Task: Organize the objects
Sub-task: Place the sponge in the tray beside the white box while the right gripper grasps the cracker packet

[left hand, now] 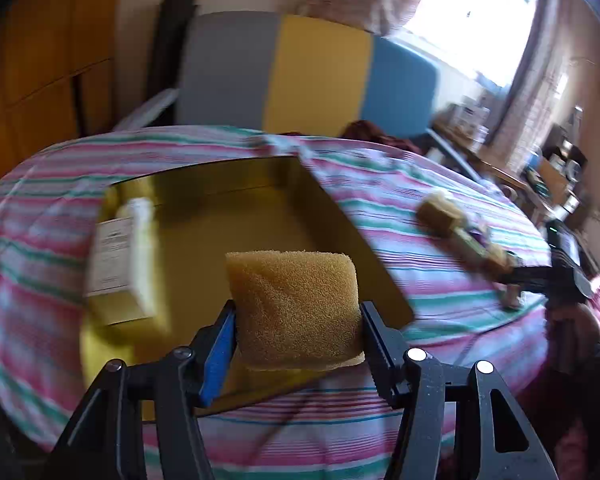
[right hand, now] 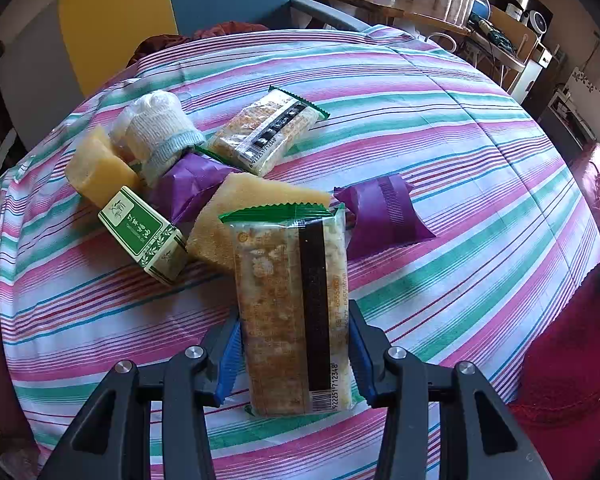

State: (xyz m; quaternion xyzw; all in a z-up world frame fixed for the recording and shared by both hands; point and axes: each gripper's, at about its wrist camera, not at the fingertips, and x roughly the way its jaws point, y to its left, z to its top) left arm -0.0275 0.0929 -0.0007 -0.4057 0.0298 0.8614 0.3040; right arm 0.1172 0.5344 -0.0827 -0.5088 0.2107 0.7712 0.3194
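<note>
My left gripper (left hand: 298,320) is shut on a tan sponge (left hand: 296,308) and holds it over the open gold box (left hand: 260,216), which has a white-labelled carton (left hand: 120,260) in its left side. My right gripper (right hand: 296,344) is shut on a clear snack packet with a green edge (right hand: 292,308), held above the striped cloth. Beyond it lie a pile: another snack packet (right hand: 264,132), two purple packets (right hand: 384,216) (right hand: 192,184), a sponge (right hand: 236,216), a green-and-white box (right hand: 144,232), a yellow block (right hand: 98,168) and a white netted roll (right hand: 160,128).
The striped cloth (right hand: 440,120) covers the whole surface. A chair with grey, yellow and blue panels (left hand: 312,76) stands behind it. Cluttered tables (right hand: 420,8) are at the back right. A red fabric (right hand: 572,352) lies at the right edge. In the left wrist view the other gripper shows blurred at right (left hand: 540,276).
</note>
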